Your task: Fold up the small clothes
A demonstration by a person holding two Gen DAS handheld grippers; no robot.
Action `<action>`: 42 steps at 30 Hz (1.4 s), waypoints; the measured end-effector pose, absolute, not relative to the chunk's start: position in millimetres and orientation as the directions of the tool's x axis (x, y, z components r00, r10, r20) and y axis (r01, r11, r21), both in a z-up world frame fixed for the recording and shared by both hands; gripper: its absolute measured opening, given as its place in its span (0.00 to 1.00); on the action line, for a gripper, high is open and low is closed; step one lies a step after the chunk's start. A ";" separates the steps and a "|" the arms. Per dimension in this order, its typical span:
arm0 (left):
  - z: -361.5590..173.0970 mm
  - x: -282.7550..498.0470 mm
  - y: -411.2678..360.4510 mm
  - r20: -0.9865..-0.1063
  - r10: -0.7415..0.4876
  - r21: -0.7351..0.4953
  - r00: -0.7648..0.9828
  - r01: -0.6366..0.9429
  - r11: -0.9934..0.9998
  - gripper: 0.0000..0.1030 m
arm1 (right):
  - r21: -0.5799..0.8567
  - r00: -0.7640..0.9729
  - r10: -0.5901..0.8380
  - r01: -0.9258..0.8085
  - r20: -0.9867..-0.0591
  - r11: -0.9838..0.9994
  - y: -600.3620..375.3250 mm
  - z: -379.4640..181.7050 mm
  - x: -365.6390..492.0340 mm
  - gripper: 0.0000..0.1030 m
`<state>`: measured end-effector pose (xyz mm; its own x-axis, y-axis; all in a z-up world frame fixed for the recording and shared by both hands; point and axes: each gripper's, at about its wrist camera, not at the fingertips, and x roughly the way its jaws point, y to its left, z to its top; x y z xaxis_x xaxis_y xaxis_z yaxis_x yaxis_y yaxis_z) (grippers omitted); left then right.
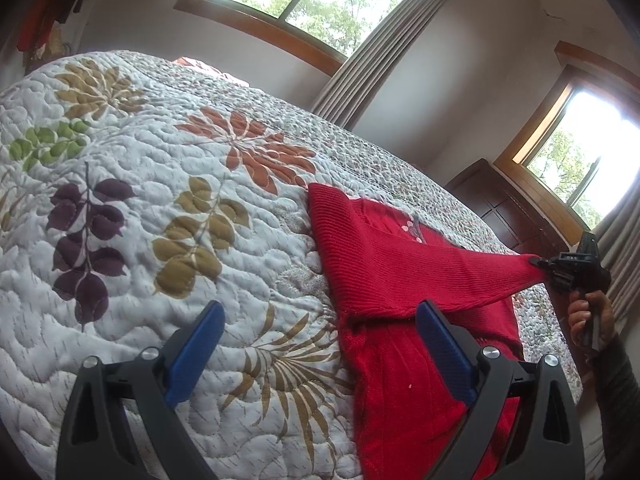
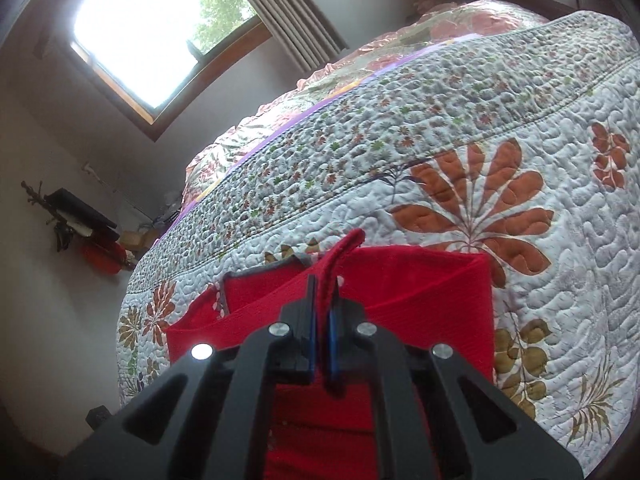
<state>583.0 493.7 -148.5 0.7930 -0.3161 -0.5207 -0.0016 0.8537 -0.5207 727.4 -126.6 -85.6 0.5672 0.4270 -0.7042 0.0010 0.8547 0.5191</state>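
The red knit sweater [image 1: 384,264] lies on the quilted bed [image 1: 160,208], one sleeve pulled taut out to the side. The right gripper [image 2: 324,312] has its jaws pressed together on the sleeve's cuff; the left gripper [image 1: 320,344] hangs over the sweater's near edge with jaws spread, holding nothing. The likely trouble: only a thin bunch of knit is pinched, so a sharp pull could slip it free, or drag the unpinned body across the quilt and spoil the fold.

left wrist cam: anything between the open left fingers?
Mostly bare quilt. The red sweater's edge reaches in beside the inner finger of the left gripper. Nothing is gripped; this shows in the left wrist view.
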 end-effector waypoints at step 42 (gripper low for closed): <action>-153.4 589.5 482.9 -0.546 -0.318 -0.495 0.775 0.007 0.869 0.94 | 0.449 0.501 0.316 0.169 -0.805 0.877 -179.8 -169.5 721.1 0.05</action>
